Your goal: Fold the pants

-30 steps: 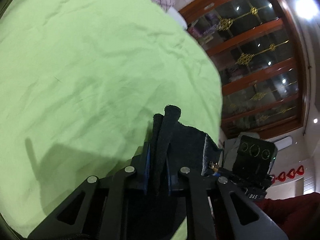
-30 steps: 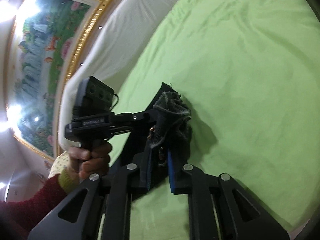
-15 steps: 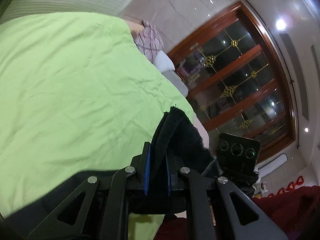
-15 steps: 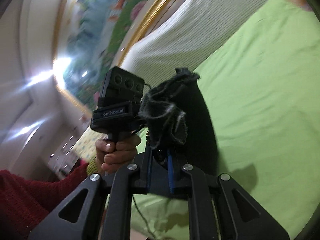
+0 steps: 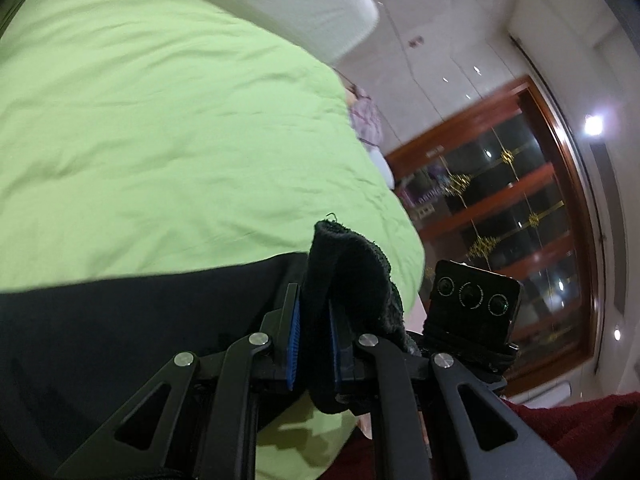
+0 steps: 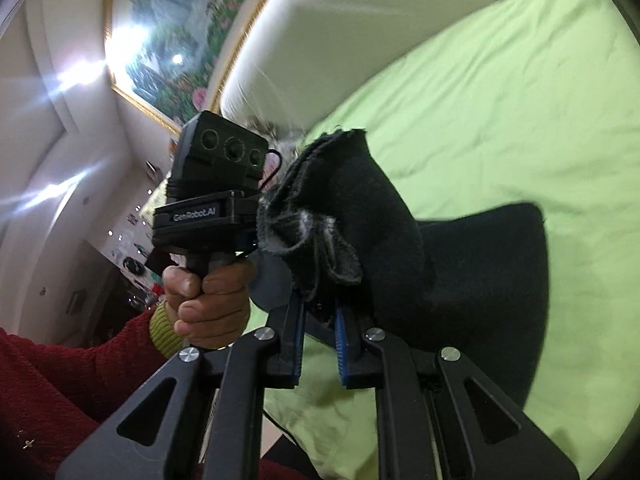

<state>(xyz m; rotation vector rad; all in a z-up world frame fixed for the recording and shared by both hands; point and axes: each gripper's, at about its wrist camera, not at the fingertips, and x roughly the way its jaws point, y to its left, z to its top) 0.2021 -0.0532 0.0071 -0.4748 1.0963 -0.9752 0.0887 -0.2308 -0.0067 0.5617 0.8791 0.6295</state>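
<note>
The black pants [image 5: 120, 320] lie stretched over the green bedsheet [image 5: 160, 120] in the left wrist view, with one bunched edge pinched between the blue pads of my left gripper [image 5: 314, 304], which is shut on it. In the right wrist view my right gripper [image 6: 320, 308] is shut on another bunched, frayed edge of the pants [image 6: 392, 232]; the rest drapes right onto the sheet [image 6: 500, 100]. The two grippers are close, side by side. The left gripper's camera block [image 6: 220, 152] and the hand [image 6: 208, 300] holding it show at left.
A white padded headboard [image 6: 360, 20] borders the bed's far side. A gold-framed painting [image 6: 176, 40] hangs on the wall. A dark wooden glass-fronted cabinet [image 5: 520, 200] stands past the bed's right edge. A red sleeve [image 6: 60, 400] fills the lower left.
Both grippers have swung across the bed together with the pants edge in them and turned toward the headboard. More black cloth now trails over the sheet behind them.
</note>
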